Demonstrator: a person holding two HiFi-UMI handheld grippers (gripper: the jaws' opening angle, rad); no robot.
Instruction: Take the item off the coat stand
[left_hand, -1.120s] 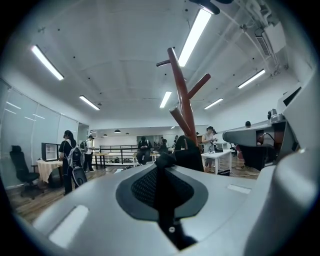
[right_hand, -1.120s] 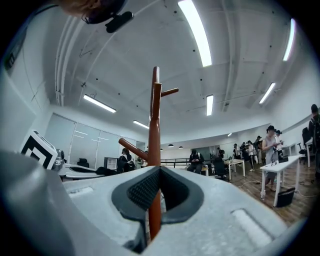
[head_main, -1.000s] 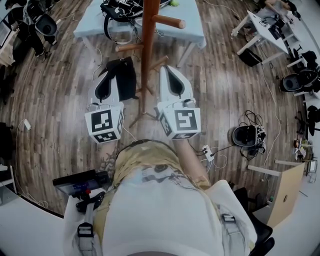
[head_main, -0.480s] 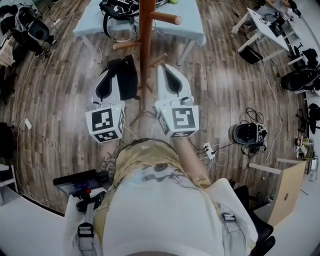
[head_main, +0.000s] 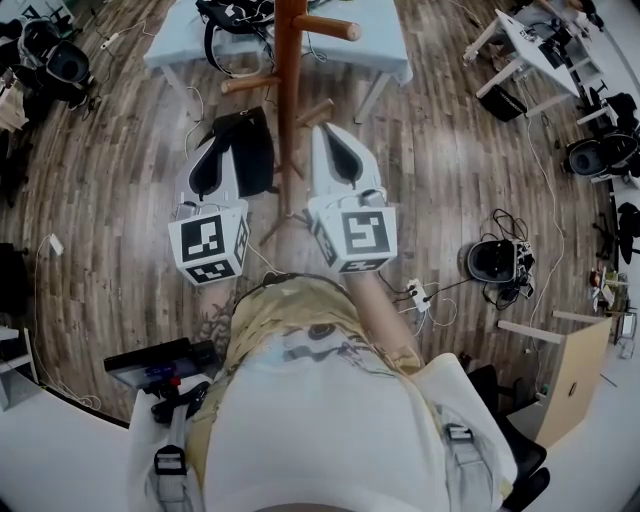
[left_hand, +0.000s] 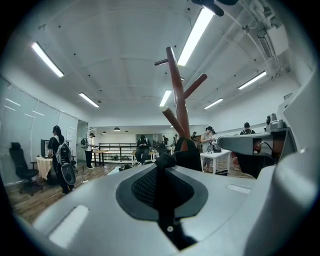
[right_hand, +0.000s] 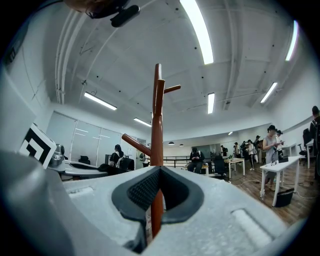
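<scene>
The brown wooden coat stand (head_main: 288, 80) rises just ahead of me, with pegs out to both sides. A black fabric item (head_main: 252, 148) hangs beside its pole, below the left peg (head_main: 248, 84). My left gripper (head_main: 220, 145) is shut on a fold of that item (left_hand: 189, 156), which bulges past the jaw tips in the left gripper view. I cannot tell whether the item still rests on a peg. My right gripper (head_main: 331, 136) is right of the pole, jaws a narrow gap apart with nothing between them. The right gripper view shows the pole (right_hand: 158, 125) beyond that gap.
A light-blue table (head_main: 390, 50) stands behind the stand with a black strapped bag (head_main: 235, 18) on it. A power strip with cables (head_main: 418, 295) and a black device (head_main: 492, 262) lie on the wooden floor at right. White desks (head_main: 530, 45) stand far right. People stand in the distance.
Both grippers have crept a little forward toward the stand, the left one keeping hold of the black item. Nothing else has visibly changed.
</scene>
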